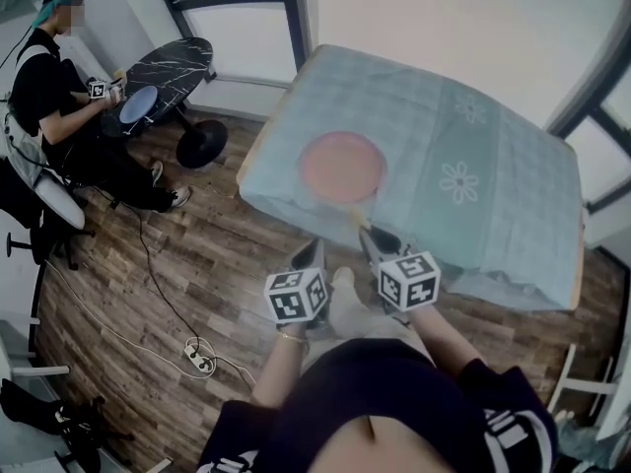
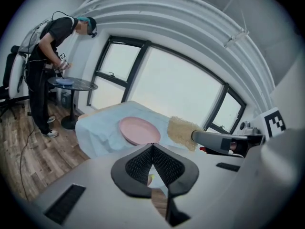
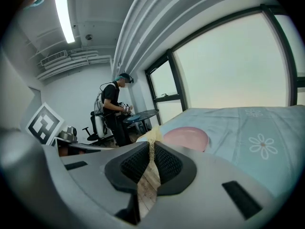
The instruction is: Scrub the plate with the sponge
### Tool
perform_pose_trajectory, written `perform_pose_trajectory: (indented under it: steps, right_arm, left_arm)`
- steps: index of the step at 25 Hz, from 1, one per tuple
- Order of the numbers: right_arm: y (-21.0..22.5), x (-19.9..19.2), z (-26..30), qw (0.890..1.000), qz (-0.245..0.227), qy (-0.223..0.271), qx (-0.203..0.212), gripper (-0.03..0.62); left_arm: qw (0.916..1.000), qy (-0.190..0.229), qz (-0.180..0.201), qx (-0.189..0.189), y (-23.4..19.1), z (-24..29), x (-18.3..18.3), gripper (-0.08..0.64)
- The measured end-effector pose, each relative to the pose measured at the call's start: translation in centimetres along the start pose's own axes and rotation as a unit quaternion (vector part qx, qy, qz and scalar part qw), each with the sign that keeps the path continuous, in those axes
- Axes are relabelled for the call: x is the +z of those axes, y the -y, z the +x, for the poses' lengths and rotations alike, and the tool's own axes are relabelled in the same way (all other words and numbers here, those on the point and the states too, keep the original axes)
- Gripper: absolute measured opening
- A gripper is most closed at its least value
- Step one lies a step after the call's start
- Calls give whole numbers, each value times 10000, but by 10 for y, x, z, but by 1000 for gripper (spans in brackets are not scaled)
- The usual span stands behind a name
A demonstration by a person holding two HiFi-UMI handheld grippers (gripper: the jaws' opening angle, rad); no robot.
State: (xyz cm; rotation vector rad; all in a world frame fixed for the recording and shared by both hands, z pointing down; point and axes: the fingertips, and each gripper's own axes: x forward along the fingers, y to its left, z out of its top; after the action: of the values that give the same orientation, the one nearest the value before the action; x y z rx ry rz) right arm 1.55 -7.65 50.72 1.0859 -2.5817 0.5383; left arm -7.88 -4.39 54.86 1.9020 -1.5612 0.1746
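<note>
**Worktop.** The worktop point(image 1: 493, 116) is draped in a pale blue cloth point(image 1: 463, 180) with flower prints. The cloth hangs over the near edge and likely protects the surface from scrubbing. It could also slide or bunch under pressure.

**Bystander.** A second person point(image 1: 44, 92) works at a separate round table point(image 1: 175, 65) well apart on the left. That person is clear of this station and has no bearing on the task.

**Plate.** The pink plate point(image 1: 342, 167) lies flat and face up on the cloth, close to the near edge and in front of the operator. This placement puts it in easy reach of both tools. Nothing touches it or rests on it, so scrubbing is judged not yet begun.

**Left hand-held gripper.** The left hand-held gripper point(image 2: 152, 149) has its jaws pressed together with nothing between them. It is held low, short of the worktop edge. With the plate loose on cloth, its probable role is to steady the rim, and the jaws would have to part for that.

**Right hand-held gripper.** The right hand-held gripper point(image 3: 152, 149) is pinching the sponge. It is also held below and short of the worktop edge, aimed toward the plate.

**Sponge.** The yellowish sponge point(image 2: 182, 131) is clamped by one thin edge, so most of its body projects beyond the jaw tips. This grip leaves a free face to press on the plate. It hangs in the air, apart from the plate.
</note>
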Motion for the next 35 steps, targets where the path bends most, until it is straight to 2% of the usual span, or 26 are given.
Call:
perform_pose_trajectory:
  steps: [8,19,26,35]
  right_arm:
    - [21,28,57,9999,-60,-114,-60,37]
    - [65,48,121,9992,-119,-320,-217,37]
    - [89,50,161,9981,-211,-470,-337,37]
    - [119,41,193,9957,-421,-707,-430,37]
  left_arm:
    - [9996,-243,2,-144,-28,48,35,11]
    - [9995,-316,16,52,-71,114,77,11]
    - [9983,-575,2,129,-100,153,84,11]
    - [9961,-868,-45,122,-122,192,71,14]
